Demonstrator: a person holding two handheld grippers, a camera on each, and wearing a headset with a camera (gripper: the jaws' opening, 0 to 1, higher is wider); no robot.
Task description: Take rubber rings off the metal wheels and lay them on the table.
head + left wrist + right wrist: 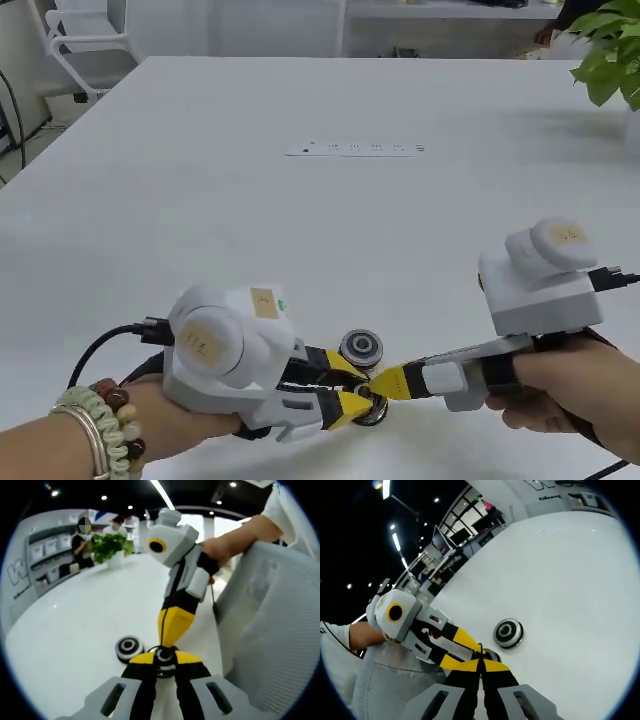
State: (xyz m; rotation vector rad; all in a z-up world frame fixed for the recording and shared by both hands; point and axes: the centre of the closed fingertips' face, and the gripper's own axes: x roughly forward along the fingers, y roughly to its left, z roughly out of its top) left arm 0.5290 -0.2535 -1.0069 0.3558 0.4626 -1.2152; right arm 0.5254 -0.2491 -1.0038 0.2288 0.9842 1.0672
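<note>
The left gripper (354, 388) is clenched on a small metal wheel (372, 408). In the left gripper view the wheel (164, 656) sits squarely between the two yellow tips of the left gripper (165, 658), one tip on each side. A hand with bead bracelets (100, 420) at the wrist carries this gripper.

The right gripper (385, 383) meets the same wheel head-on from the opposite side, its tips touching the wheel's rim. In the right gripper view the yellow jaws of the right gripper (480, 664) are pressed together with only a thin dark line between them, right against the held wheel (493, 655). Whether that line is the rubber ring cannot be told. From the left gripper's camera the right gripper (169, 642) comes down onto the wheel with its tips closed. The right hand (570, 385) grips it from behind.

Just beyond the meeting tips a second wheel (361, 348) lies flat on the white table (300, 230), apart from both grippers, with a dark ring around its metal hub. It lies to the left of the left gripper's jaws (129, 648) and ahead and slightly right of the right gripper's (508, 632).

Well ahead of both grippers, near the middle of the table, lies a flat white socket strip (355, 149). Farther still, off the right gripper's side, stands a green plant (610, 50); the plant (112, 545) stands at the table's far edge in the left gripper view.
</note>
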